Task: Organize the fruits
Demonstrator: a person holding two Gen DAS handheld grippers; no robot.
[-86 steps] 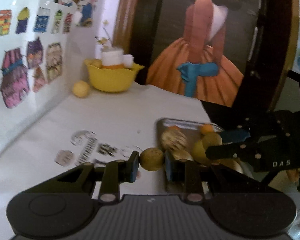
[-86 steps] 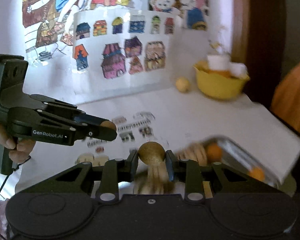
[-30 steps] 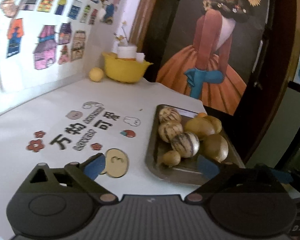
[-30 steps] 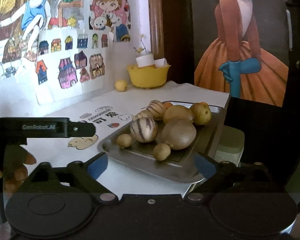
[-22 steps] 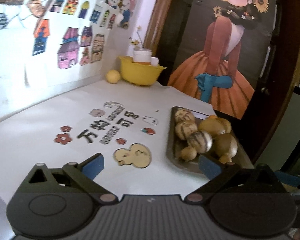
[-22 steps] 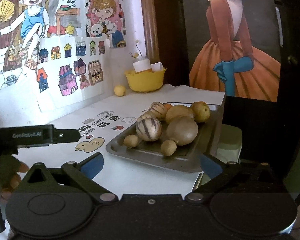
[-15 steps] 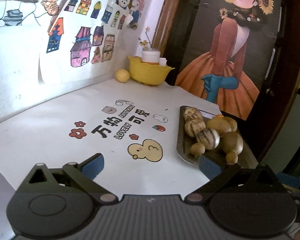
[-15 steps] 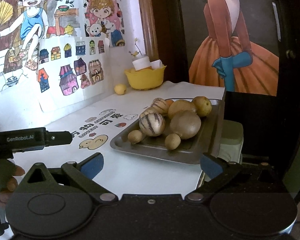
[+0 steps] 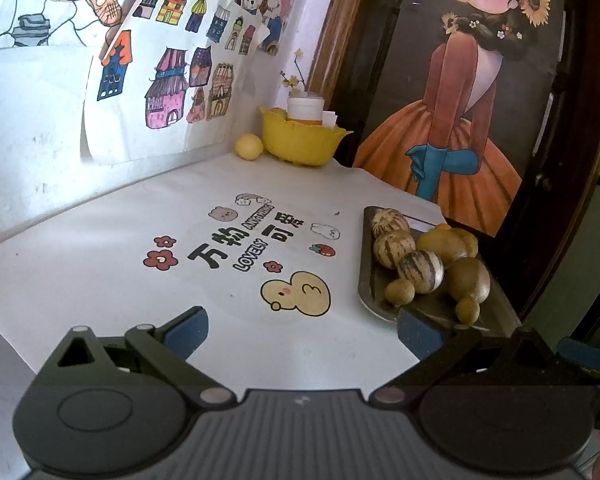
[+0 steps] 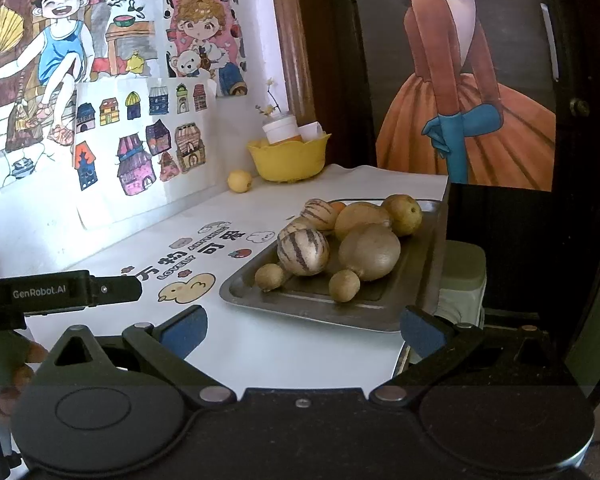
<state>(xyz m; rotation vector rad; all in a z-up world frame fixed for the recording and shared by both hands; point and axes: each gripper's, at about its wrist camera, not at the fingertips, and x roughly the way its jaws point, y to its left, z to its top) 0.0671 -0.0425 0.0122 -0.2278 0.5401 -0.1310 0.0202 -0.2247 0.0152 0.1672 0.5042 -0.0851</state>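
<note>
At nine o'clock on the white table (image 10: 112,248) a hand (image 10: 8,364) grips the left gripper (image 9: 302,330), jaws spread wide with nothing between. The right gripper (image 10: 304,328) is likewise spread and empty. Toward three o'clock, the metal tray (image 10: 380,312) holds the fruits (image 10: 332,240) (striped ones among plain brown) piled touching. At twelve o'clock, a yellow bowl (image 10: 288,160) stands, a yellow fruit (image 10: 239,181) just beside it.

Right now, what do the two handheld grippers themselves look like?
Both are matte black plastic with blue fingertip pads and silver rivets at the linkages. The left gripper has a ribbed grey body. In the right gripper view, its side reads "GenRobot.AI" in white.
</note>
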